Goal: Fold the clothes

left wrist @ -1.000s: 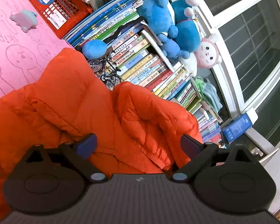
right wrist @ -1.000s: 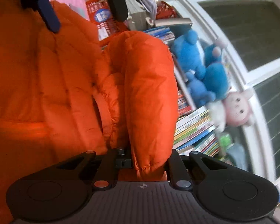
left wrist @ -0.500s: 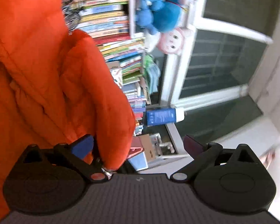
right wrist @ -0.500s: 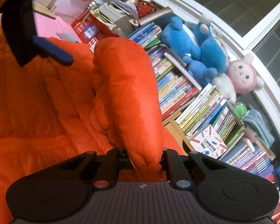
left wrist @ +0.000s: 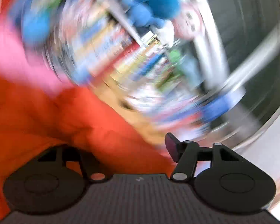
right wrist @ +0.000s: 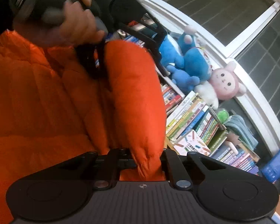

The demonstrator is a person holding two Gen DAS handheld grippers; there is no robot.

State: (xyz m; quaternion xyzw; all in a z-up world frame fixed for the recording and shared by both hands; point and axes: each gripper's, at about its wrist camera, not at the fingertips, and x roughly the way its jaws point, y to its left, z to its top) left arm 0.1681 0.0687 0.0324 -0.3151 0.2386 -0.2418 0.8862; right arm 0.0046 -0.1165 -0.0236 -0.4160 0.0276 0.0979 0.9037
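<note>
An orange puffer jacket [right wrist: 46, 102] fills the left of the right wrist view, with one sleeve [right wrist: 136, 97] running up the middle. My right gripper [right wrist: 145, 162] is shut on the sleeve's cuff end. My left gripper [right wrist: 121, 52], held by a hand, is at the far end of that sleeve, one finger on each side of it. In the blurred left wrist view the jacket [left wrist: 65, 123] lies between the left gripper's [left wrist: 125, 145] spread fingers; the left finger is buried in the cloth.
Behind the jacket stand rows of books [right wrist: 196, 119], blue plush toys [right wrist: 184, 59] and a pink plush rabbit [right wrist: 225, 82] below a barred window [right wrist: 252, 29]. A pink sheet [left wrist: 13, 56] shows in the left wrist view.
The left gripper has swung fast over to the far end of the sleeve; its view is now motion-blurred. The right gripper keeps its hold on the cuff and has shifted only slightly.
</note>
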